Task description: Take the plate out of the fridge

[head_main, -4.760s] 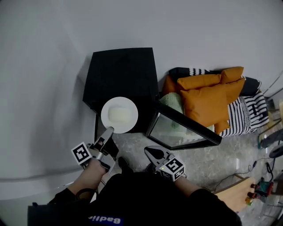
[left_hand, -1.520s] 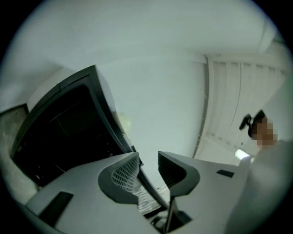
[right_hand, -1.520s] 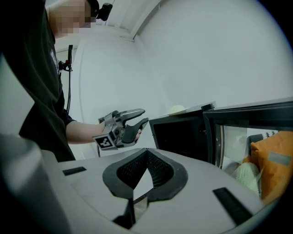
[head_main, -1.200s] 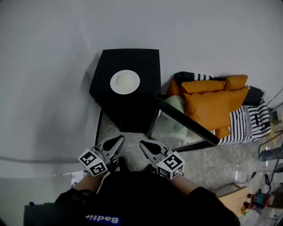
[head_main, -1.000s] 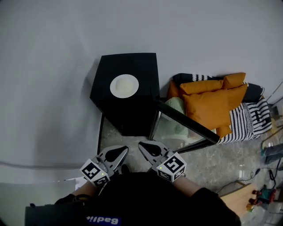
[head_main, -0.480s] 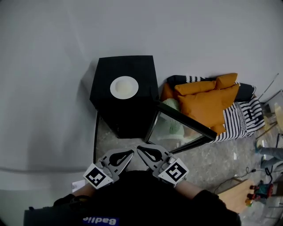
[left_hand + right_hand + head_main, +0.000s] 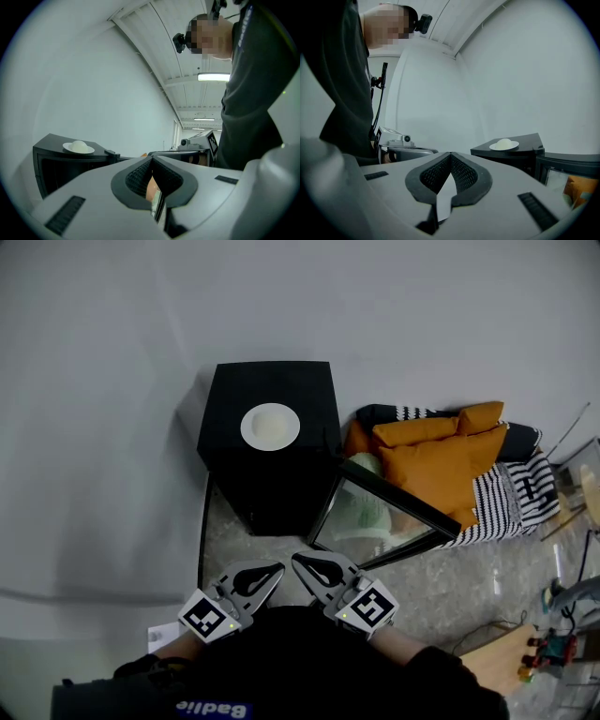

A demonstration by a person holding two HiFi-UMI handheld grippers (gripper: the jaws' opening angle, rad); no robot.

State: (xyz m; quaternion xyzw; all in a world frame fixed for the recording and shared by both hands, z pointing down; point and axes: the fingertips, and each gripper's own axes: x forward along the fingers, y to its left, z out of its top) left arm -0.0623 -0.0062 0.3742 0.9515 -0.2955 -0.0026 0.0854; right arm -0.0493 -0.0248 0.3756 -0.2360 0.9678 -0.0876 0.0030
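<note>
The plate [image 7: 270, 427] (a pale mound lies on it) is seen resting on top of the black fridge [image 7: 309, 390], whose door [image 7: 375, 521] is swung open. The left gripper [image 7: 277, 568] and right gripper [image 7: 296, 560] are closed and empty, tips near each other, well apart from the plate.

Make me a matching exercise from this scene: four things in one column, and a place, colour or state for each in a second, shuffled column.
1. plate
2. fridge door
3. cushions
4. left gripper

A. shut, nothing held
B. orange, piled by the wall
C. on top of the fridge
D. swung open

Pairs: 1-C, 2-D, 3-B, 4-A
</note>
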